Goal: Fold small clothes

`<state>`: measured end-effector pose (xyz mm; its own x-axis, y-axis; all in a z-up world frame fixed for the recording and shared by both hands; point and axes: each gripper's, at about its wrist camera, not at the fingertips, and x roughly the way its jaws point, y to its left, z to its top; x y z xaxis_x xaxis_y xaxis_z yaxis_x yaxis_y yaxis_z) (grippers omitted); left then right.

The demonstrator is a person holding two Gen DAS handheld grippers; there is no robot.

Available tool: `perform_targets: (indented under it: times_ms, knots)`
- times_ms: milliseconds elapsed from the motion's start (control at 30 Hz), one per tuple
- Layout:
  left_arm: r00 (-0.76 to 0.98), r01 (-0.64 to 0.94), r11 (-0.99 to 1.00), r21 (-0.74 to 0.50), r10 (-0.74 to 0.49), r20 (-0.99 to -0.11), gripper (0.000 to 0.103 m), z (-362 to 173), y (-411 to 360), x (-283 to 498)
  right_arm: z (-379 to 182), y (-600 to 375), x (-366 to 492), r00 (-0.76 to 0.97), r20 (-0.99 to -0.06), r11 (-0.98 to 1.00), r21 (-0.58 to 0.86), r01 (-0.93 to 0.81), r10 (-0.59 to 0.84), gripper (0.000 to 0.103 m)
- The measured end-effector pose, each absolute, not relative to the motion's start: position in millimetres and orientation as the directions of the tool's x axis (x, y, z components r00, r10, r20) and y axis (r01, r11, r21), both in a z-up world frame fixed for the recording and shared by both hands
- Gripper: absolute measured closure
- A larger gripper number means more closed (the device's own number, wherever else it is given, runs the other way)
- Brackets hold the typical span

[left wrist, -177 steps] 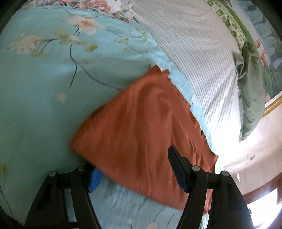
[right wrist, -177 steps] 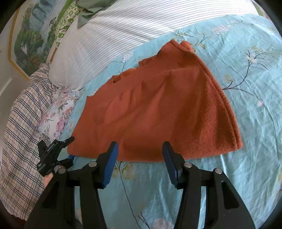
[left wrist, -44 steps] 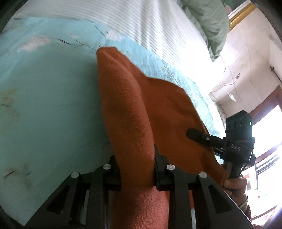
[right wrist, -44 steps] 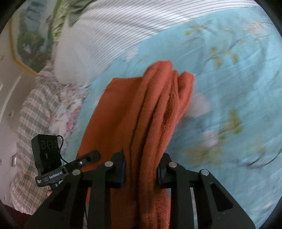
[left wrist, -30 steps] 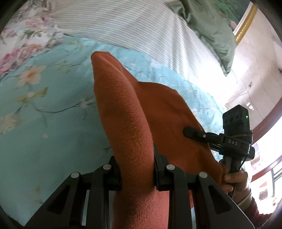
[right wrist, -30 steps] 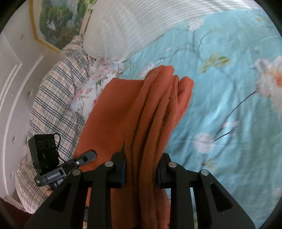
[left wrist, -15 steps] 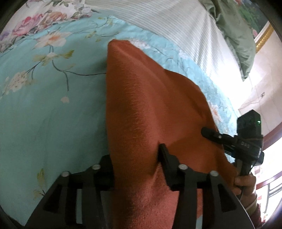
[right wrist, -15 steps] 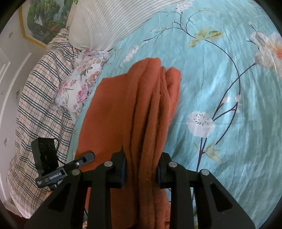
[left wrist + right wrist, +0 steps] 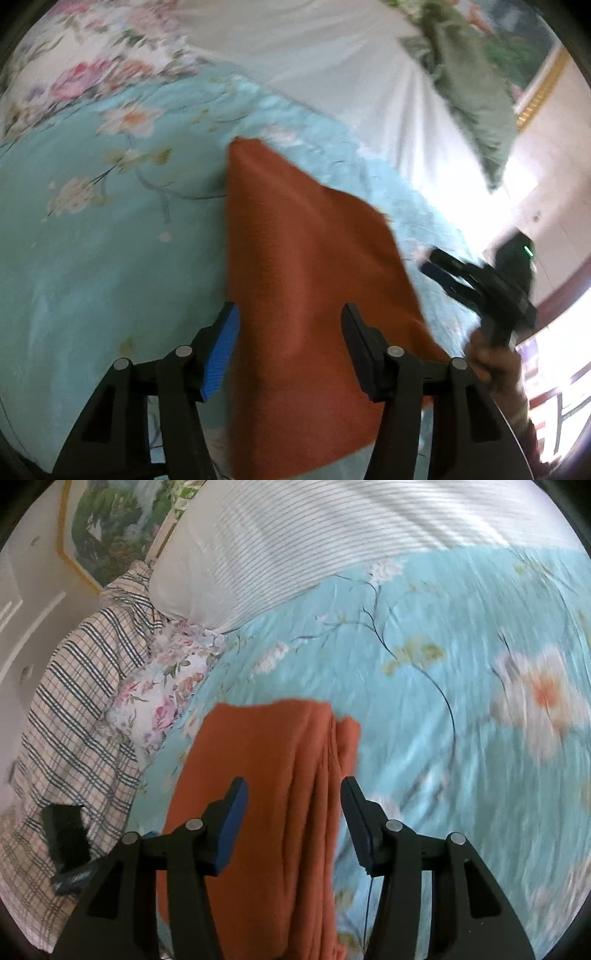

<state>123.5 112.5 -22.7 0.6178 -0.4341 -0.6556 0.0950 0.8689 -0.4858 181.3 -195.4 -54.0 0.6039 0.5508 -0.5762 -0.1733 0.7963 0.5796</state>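
We see the left gripper [image 9: 290, 349] with its 2 fingers spread wide, the blue pads [image 9: 221, 354] standing clear of the cloth on either side and gripping nothing. Between and beyond them lies the rust-orange garment [image 9: 306, 280], folded into a long panel that runs away from the gripper and narrows to a corner at its far end. It rests flat on the turquoise floral bedspread [image 9: 103, 236].

The right gripper [image 9: 293, 823] is likewise parted wide, its pads [image 9: 231, 825] apart from the fabric and holding nothing. In this view the garment [image 9: 266, 775] lies under the gap between the fingers, with several stacked fold edges showing as ridges along its right side, and its far edge straight across the bedspread [image 9: 424, 709].

In the left wrist view the right gripper [image 9: 448, 275] shows just beyond the garment's right edge, held by the person's hand [image 9: 487, 358].

Farther out, a striped white pillow [image 9: 314, 542] sits at the head of the bed, a floral pillow [image 9: 162, 698] and a plaid blanket [image 9: 74, 709] lie to its left, and a green cloth [image 9: 472, 92] drapes over the pillow's far end. A framed landscape picture [image 9: 110, 528] hangs on the wall.
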Motion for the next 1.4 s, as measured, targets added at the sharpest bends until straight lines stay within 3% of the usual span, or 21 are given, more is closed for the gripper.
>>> perform_targets:
  times_ms: [200,233,267,300,333,467,567,733,867,900,1000,1233,1333,1400]
  knots:
    - [0.569,0.237,0.843,-0.483,-0.524,-0.634,0.057,-14.9,88.3,117.9,-70.5,-188.4,225.9,0.582,-0.586,0.778,0.614,-0.136,0.564,0.051]
    - [0.563,0.242,0.849,-0.470,-0.517,-0.644,0.057,-16.5,86.2,117.6,-73.5,-186.3,231.3,0.573,-0.588,0.774,0.619,-0.136,0.571,0.060]
    - [0.557,0.245,0.855,-0.457,-0.510,-0.655,0.057,-18.7,84.2,117.4,-75.6,-183.6,236.4,0.565,-0.593,0.774,0.619,-0.136,0.573,0.081]
    - [0.547,0.248,0.860,-0.446,-0.504,-0.668,0.057,-21.7,81.9,117.5,-75.4,-182.4,237.9,0.559,-0.593,0.771,0.621,-0.142,0.580,0.091]
    - [0.542,0.246,0.863,-0.441,-0.500,-0.676,0.057,-23.6,81.1,117.0,-70.3,-180.8,236.9,0.568,-0.578,0.765,0.626,-0.152,0.586,0.093]
    - [0.531,0.251,0.848,-0.467,-0.524,-0.666,0.058,-26.1,82.5,118.8,-40.1,-190.4,214.7,0.627,-0.452,0.705,0.672,-0.229,0.635,0.093]
    - [0.505,0.251,0.835,-0.489,-0.544,-0.670,0.058,-33.6,77.1,123.3,-40.0,-195.5,207.6,0.647,-0.503,0.765,0.611,-0.203,0.574,0.093]
    - [0.477,0.262,0.837,-0.481,-0.546,-0.689,0.058,-49.8,59.9,127.5,-95.8,-205.2,223.8,0.587,-0.633,0.807,0.587,-0.063,0.506,0.093]
    - [0.490,0.275,0.859,-0.433,-0.512,-0.705,0.057,-50.9,50.8,125.6,-100.1,-208.5,223.5,0.588,-0.631,0.791,0.611,-0.025,0.506,0.089]
    - [0.483,0.275,0.857,-0.435,-0.515,-0.708,0.058,-50.2,52.1,125.7,-94.2,-209.5,221.1,0.593,-0.637,0.796,0.605,-0.011,0.492,0.084]
    - [0.493,0.268,0.849,-0.456,-0.528,-0.692,0.059,-38.1,62.0,126.2,-69.3,-209.1,208.6,0.630,-0.634,0.820,0.572,-0.009,0.448,0.084]
    - [0.589,0.163,0.879,-0.447,-0.450,-0.671,0.059,-8.6,89.1,178.2,-33.2,-158.4,202.6,0.607,-0.538,0.754,0.637,-0.161,0.585,0.083]
    - [0.559,0.134,0.860,-0.492,-0.476,-0.679,0.061,-17.9,92.6,219.2,-50.1,-137.9,215.5,0.587,-0.582,0.779,0.611,-0.140,0.562,0.083]
    - [0.532,0.105,0.875,-0.472,-0.451,-0.717,0.069,-30.6,89.6,241.4,-70.8,-137.8,221.9,0.573,-0.638,0.810,0.581,-0.080,0.514,0.083]
